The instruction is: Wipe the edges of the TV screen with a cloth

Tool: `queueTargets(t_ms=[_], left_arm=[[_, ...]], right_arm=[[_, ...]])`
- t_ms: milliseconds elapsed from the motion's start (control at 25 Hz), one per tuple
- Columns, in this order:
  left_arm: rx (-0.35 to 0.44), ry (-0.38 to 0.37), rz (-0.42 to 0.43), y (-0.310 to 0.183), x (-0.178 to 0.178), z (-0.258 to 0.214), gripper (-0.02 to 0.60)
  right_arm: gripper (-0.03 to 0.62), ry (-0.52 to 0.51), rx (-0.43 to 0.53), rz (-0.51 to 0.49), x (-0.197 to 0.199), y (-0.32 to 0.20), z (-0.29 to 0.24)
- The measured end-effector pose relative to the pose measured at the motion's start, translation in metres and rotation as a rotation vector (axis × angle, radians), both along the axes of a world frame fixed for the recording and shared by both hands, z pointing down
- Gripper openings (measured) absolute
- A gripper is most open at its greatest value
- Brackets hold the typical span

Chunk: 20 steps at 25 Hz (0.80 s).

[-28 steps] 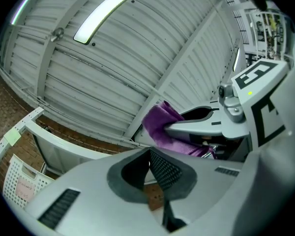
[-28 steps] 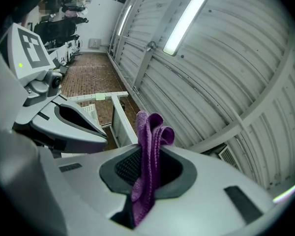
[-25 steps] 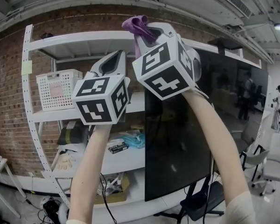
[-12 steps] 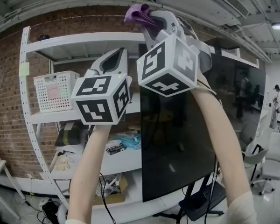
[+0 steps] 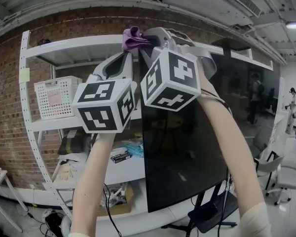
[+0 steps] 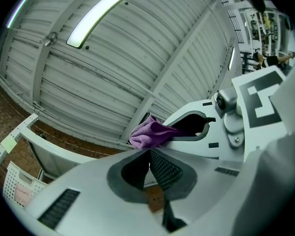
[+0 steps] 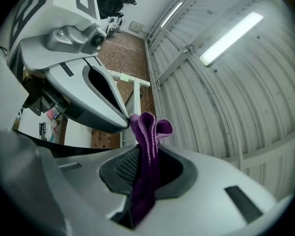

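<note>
Head view: right gripper point(image 5: 147, 37), jaws clamped on purple cloth point(image 5: 132, 37), sits further left than a second ago, at the TV screen point(image 5: 187, 147) top-left corner; top edge probably nearly wiped. Left gripper point(image 5: 122, 62): jaws together, empty, just beside.

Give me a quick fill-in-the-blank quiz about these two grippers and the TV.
The fingers of the right gripper are shut on a ____ cloth.
The fingers of the left gripper are shut on ____.
The cloth is held up by the TV screen, near its ____ left corner.
Missing words: purple; nothing; top.
</note>
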<state>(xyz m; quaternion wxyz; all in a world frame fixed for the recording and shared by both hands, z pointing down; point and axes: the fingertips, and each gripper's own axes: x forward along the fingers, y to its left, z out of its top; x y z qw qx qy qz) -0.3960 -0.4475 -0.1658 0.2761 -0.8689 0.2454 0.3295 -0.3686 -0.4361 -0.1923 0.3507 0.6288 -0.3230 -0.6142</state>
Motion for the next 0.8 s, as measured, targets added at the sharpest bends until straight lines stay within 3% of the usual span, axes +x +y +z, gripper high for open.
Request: queueTargets(t_ms=[480, 800], left_arm=[[-0.020, 0.002, -0.020, 0.015, 0.015, 0.009, 0.015], [-0.028, -0.010, -0.036, 0.039, 0.046, 0.010, 0.015]], right_arm=[[0.061, 0.057, -0.051, 0.031, 0.022, 0.001, 0.013], [0.061, 0.028, -0.102, 0.059, 0.069, 0.013, 0.009]])
